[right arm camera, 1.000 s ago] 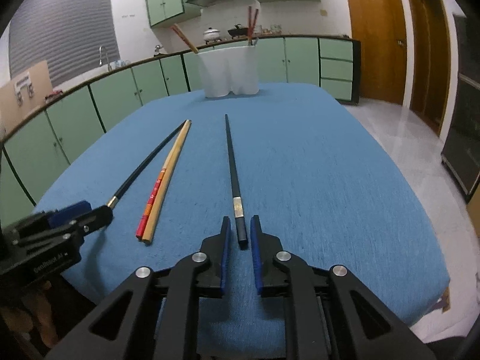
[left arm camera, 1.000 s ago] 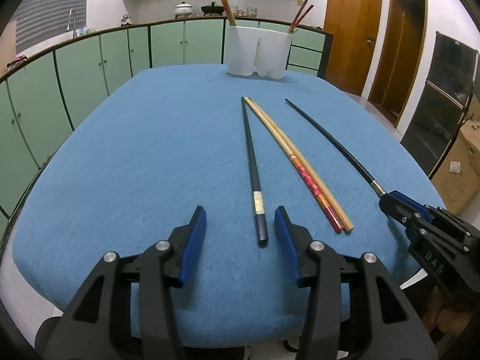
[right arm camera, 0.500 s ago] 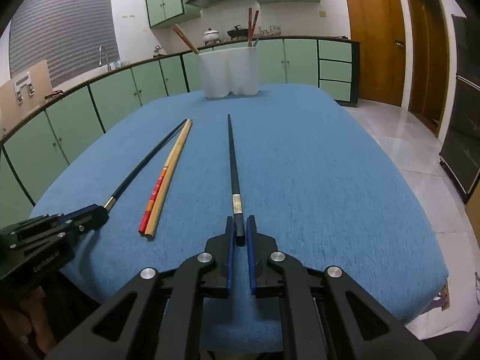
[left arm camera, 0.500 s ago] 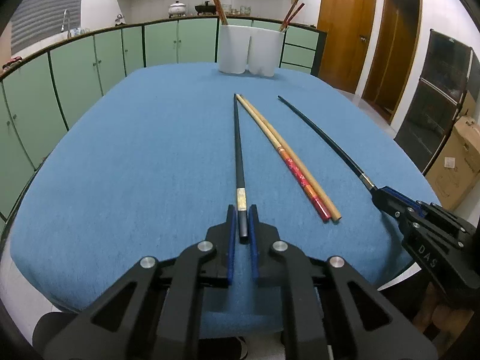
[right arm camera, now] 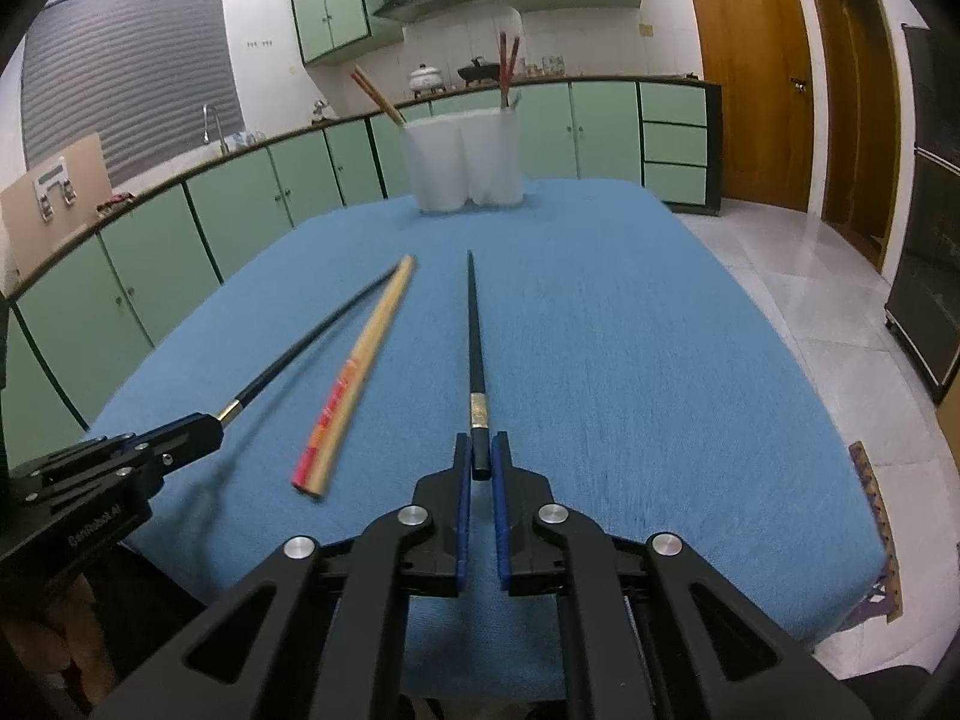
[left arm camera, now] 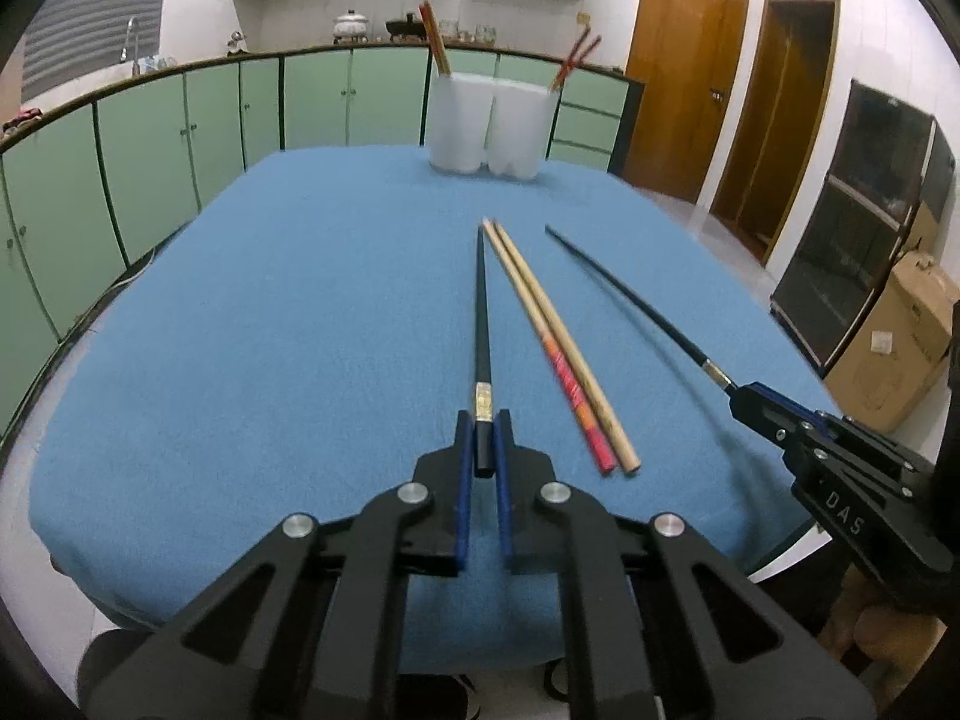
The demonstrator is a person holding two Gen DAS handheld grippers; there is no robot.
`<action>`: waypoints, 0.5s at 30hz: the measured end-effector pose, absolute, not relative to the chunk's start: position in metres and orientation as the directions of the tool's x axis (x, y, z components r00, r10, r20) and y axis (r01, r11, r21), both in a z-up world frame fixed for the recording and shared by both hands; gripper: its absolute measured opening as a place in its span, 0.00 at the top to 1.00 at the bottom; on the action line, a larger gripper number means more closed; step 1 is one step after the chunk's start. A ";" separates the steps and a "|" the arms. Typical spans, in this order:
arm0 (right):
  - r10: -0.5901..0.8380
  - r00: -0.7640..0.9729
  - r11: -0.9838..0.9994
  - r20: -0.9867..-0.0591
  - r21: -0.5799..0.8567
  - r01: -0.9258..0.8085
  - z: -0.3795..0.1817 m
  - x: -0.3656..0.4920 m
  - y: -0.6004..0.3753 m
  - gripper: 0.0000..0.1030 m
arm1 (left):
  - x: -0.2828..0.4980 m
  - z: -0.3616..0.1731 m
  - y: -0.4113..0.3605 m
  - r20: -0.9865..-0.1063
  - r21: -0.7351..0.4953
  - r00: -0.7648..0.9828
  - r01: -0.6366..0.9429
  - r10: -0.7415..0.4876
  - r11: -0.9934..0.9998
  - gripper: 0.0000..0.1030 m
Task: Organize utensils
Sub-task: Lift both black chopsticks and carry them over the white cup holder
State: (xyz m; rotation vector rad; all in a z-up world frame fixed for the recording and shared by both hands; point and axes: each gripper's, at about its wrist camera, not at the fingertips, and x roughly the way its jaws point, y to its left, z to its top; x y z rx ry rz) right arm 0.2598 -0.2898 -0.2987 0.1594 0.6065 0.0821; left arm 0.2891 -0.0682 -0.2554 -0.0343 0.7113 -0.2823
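Note:
My left gripper (left arm camera: 482, 423) is shut on the butt end of a black chopstick (left arm camera: 481, 312) that points away along the blue tablecloth. My right gripper (right arm camera: 479, 446) is shut on a second black chopstick (right arm camera: 474, 330), lifted a little above the cloth. Each gripper shows in the other's view, the right gripper (left arm camera: 744, 394) and the left gripper (right arm camera: 213, 422). A wooden pair of chopsticks with red ends (left arm camera: 555, 342) lies between them, also in the right wrist view (right arm camera: 360, 369). A white two-part holder (left arm camera: 489, 126) stands at the table's far end with chopsticks in it.
The table is covered by a blue cloth (left arm camera: 270, 330). Green cabinets (left arm camera: 150, 138) run along the left and back. A cardboard box (left arm camera: 900, 342) and dark cabinet stand on the floor at the right. Wooden doors (right arm camera: 750, 72) are at the far right.
My left gripper closed from wide open onto its black chopstick. Both chopsticks have lifted a little off the cloth, and both views have risen slightly.

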 end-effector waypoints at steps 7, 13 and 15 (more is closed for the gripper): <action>0.130 0.855 0.981 -0.503 0.191 -0.037 -0.264 0.246 -0.295 0.94 | 0.280 -0.219 -0.060 -0.603 -0.156 0.749 0.228 -0.275 0.961 0.94; 0.136 0.887 0.980 -0.441 0.192 -0.055 -0.222 0.244 -0.301 0.94 | 0.278 -0.186 -0.056 -0.558 -0.147 0.782 0.236 -0.277 0.961 0.94; 0.141 0.897 0.981 -0.419 0.179 -0.070 -0.205 0.247 -0.300 0.94 | 0.280 -0.174 -0.056 -0.541 -0.137 0.793 0.244 -0.279 0.960 0.94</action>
